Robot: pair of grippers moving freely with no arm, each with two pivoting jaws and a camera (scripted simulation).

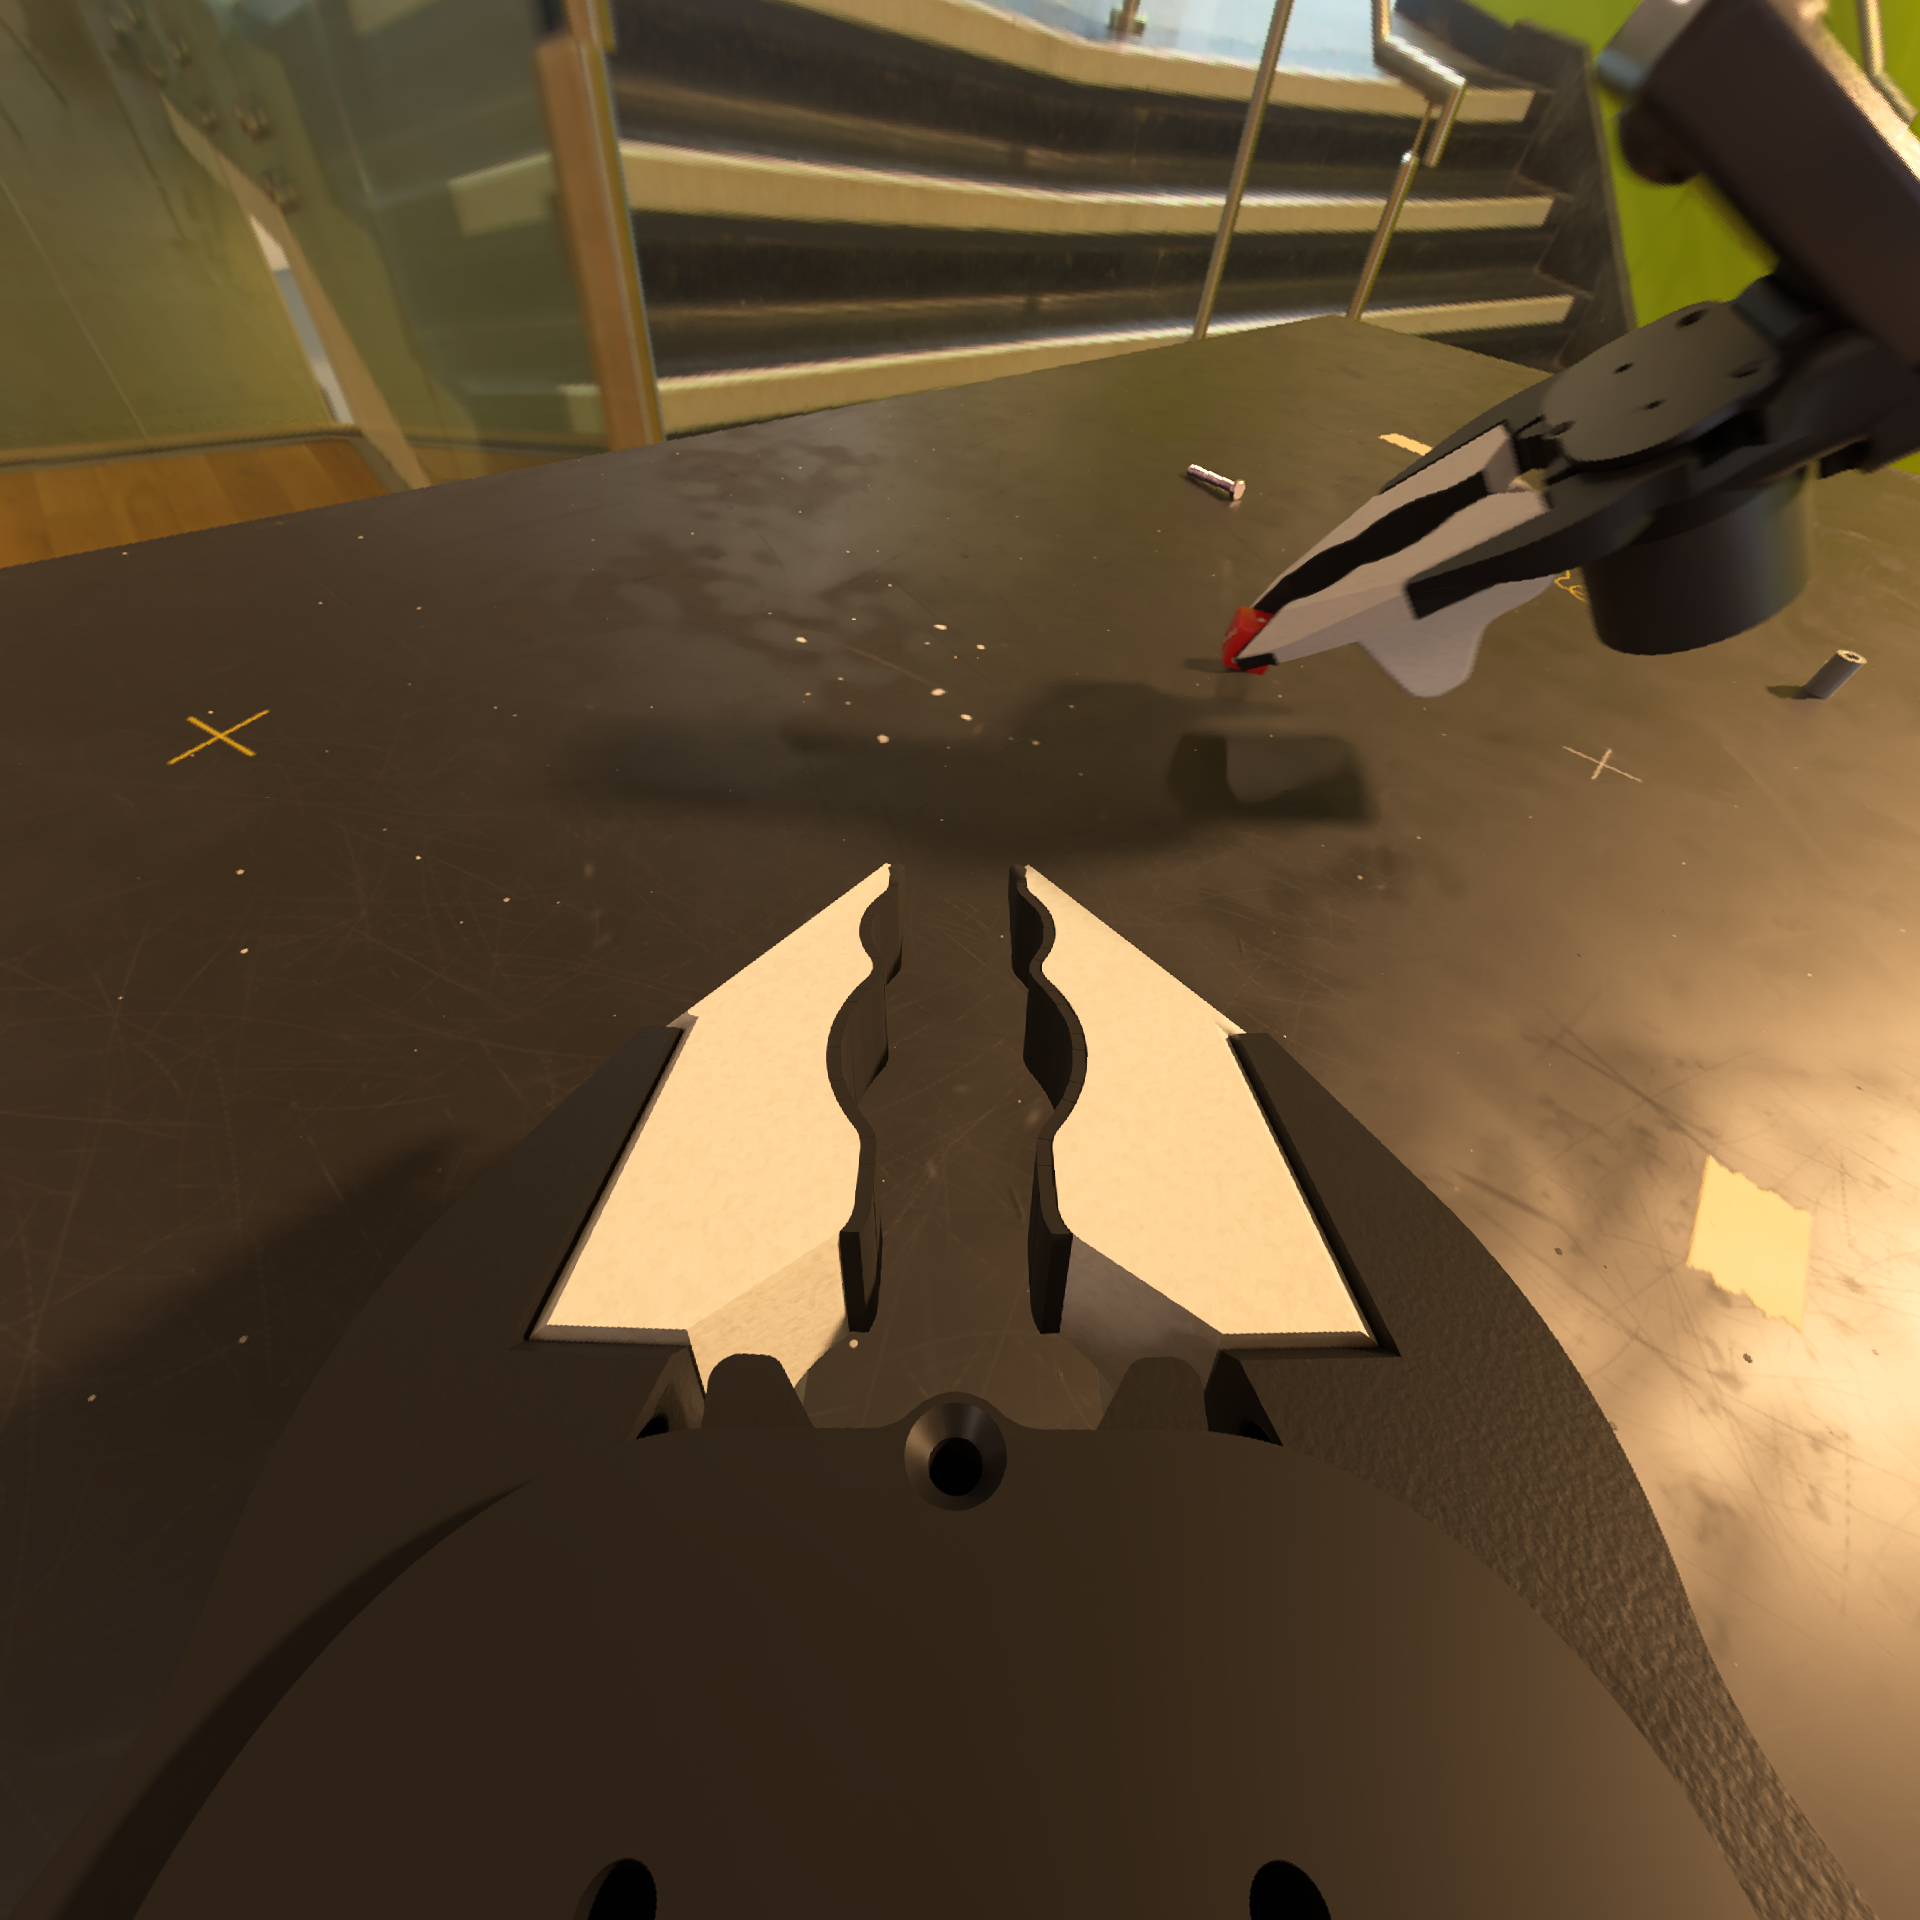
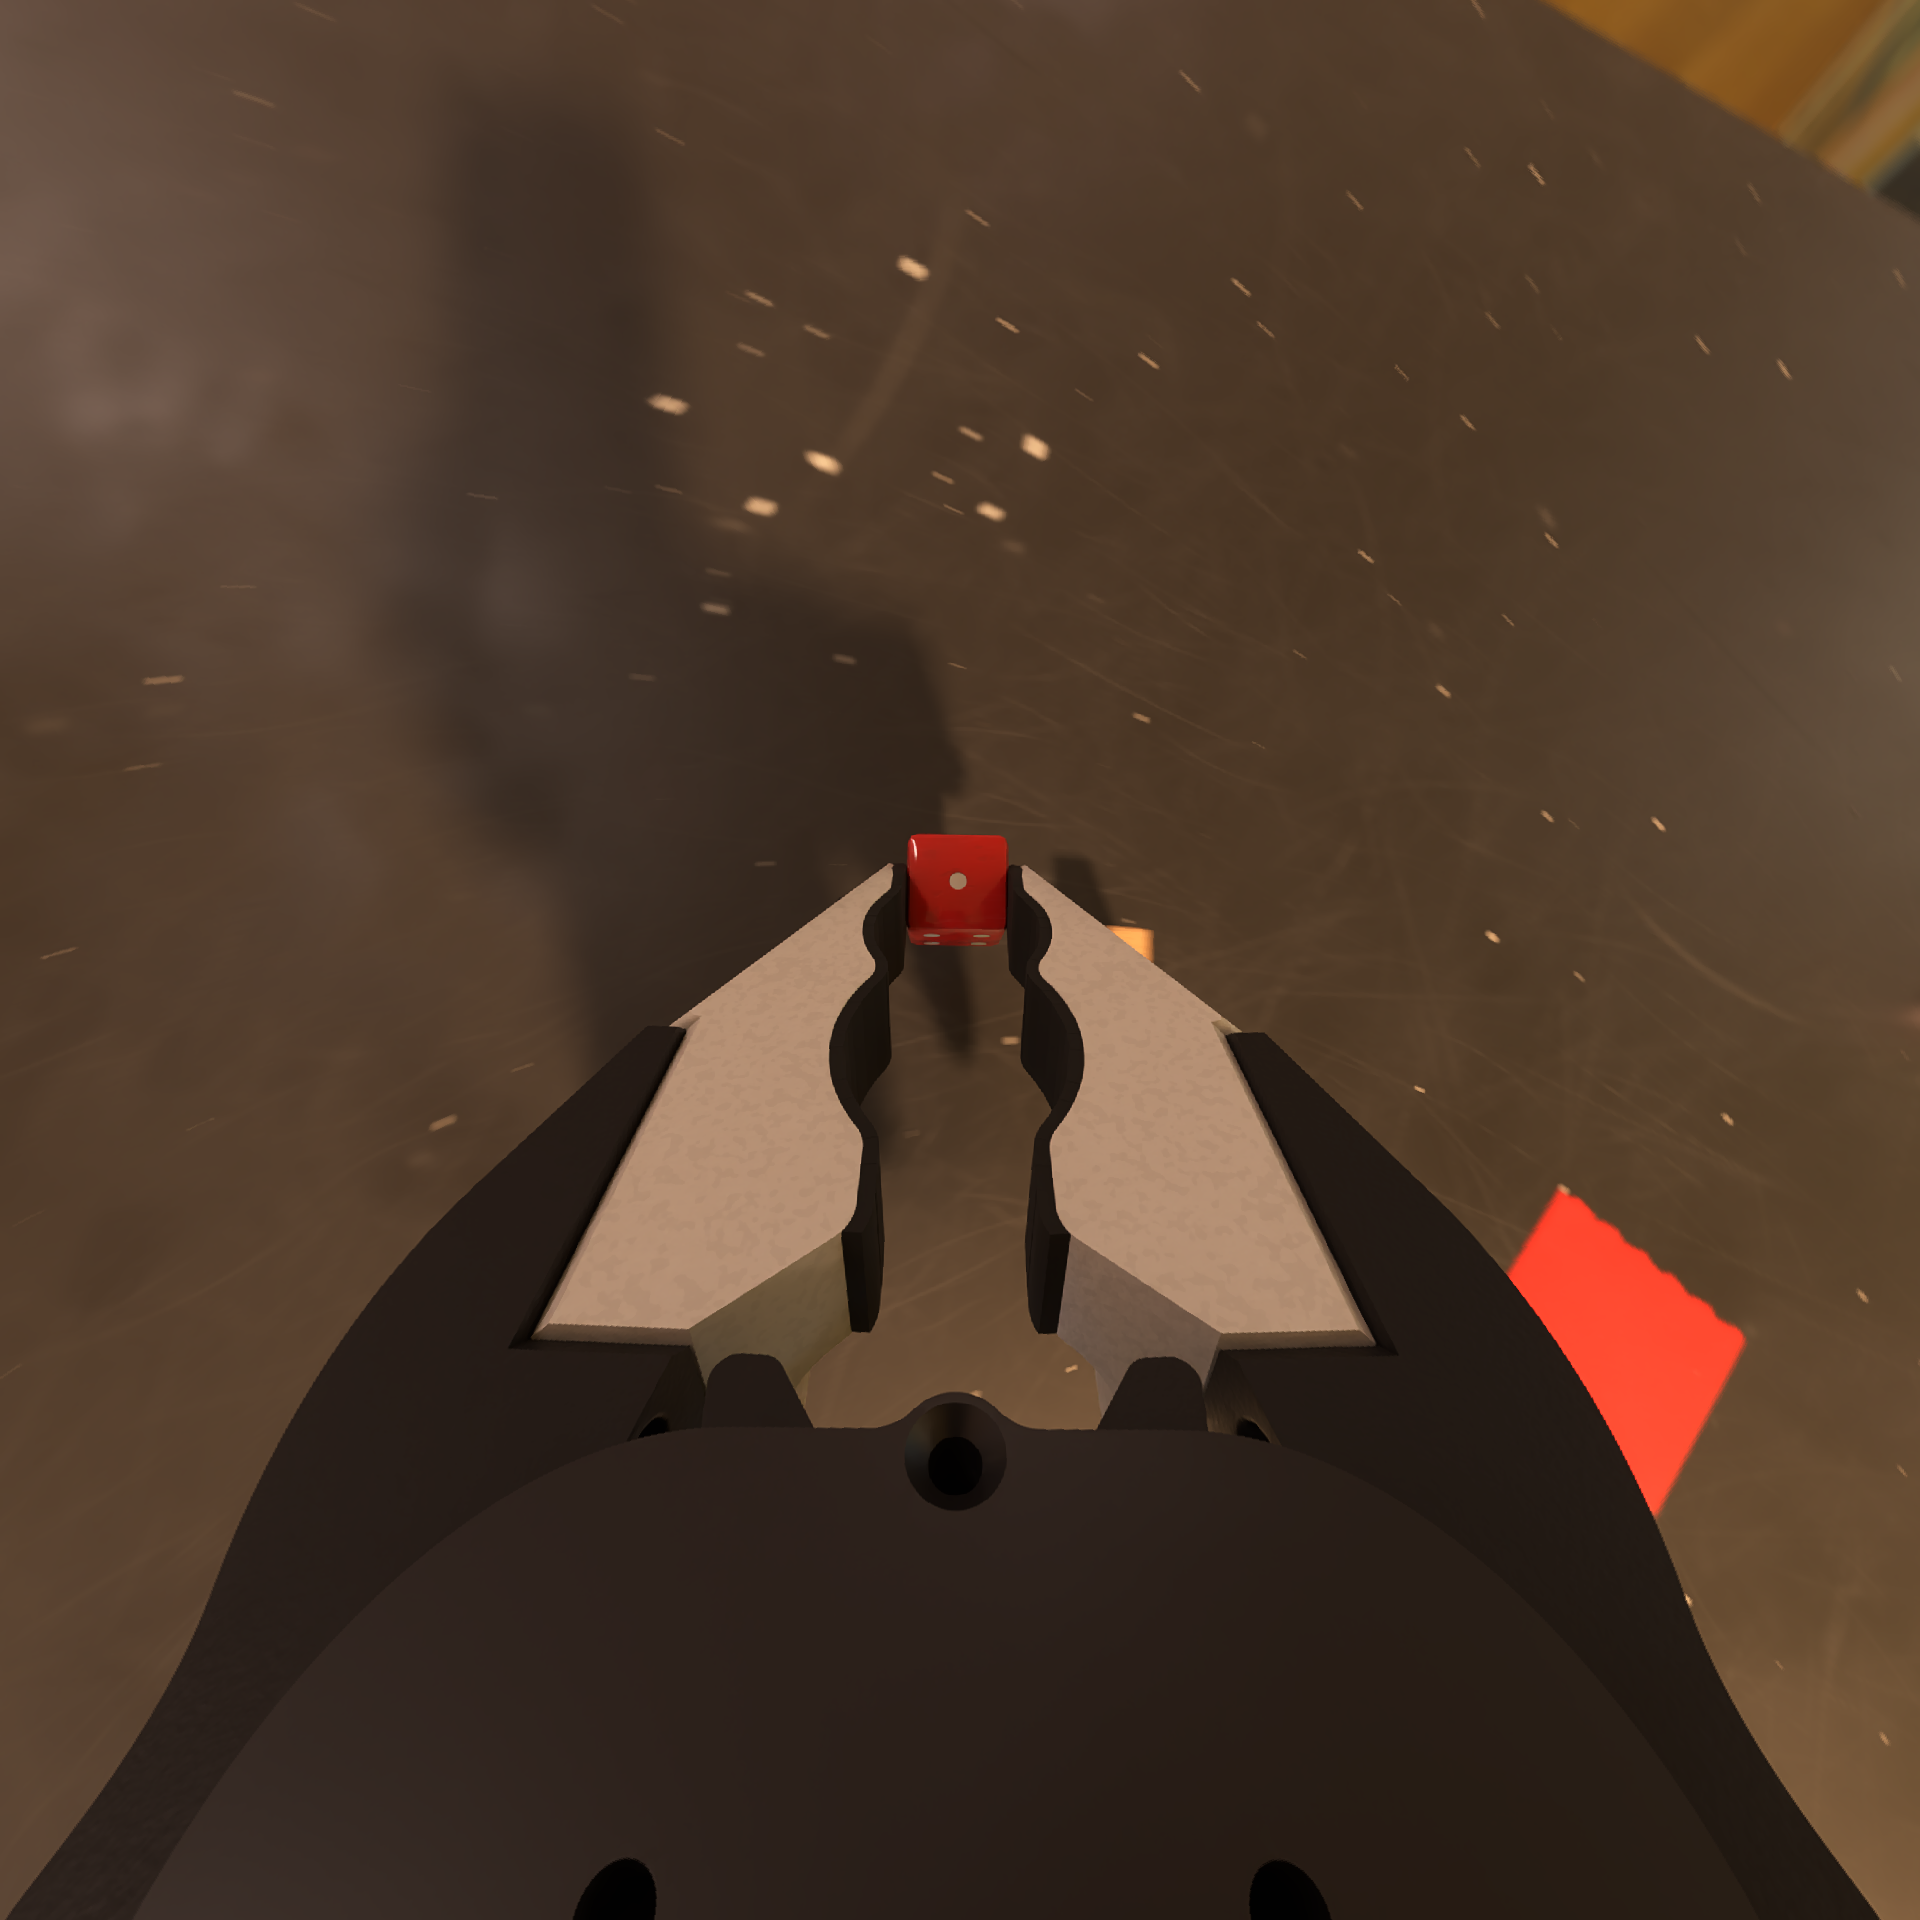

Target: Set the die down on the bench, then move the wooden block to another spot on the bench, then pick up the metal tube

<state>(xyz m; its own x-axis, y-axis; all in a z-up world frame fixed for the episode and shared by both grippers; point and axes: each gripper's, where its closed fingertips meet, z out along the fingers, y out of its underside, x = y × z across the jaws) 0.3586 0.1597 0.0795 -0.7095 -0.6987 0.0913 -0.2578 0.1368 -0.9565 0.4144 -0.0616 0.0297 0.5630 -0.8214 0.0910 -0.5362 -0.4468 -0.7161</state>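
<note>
A small red die [image 2: 957,904] sits pinched between the tips of my right gripper [image 2: 956,878], which is shut on it. In the left wrist view the right gripper [image 1: 1259,636] comes down from the upper right and holds the die [image 1: 1238,634] at bench level; I cannot tell whether it touches the bench. A short grey metal tube [image 1: 1831,673] lies on the dark bench [image 1: 520,935] to the right of the right gripper. My left gripper [image 1: 956,878] is open and empty, low over the bench. No wooden block shows clearly.
A silver bolt [image 1: 1216,481] lies farther back. There is a yellow tape patch [image 1: 1751,1252] at the right, a yellow cross [image 1: 218,736] at the left and a faint white cross [image 1: 1600,764]. A red patch [image 2: 1631,1351] and a small orange piece [image 2: 1135,940] lie beside my right fingers. The bench edge and stairs lie beyond.
</note>
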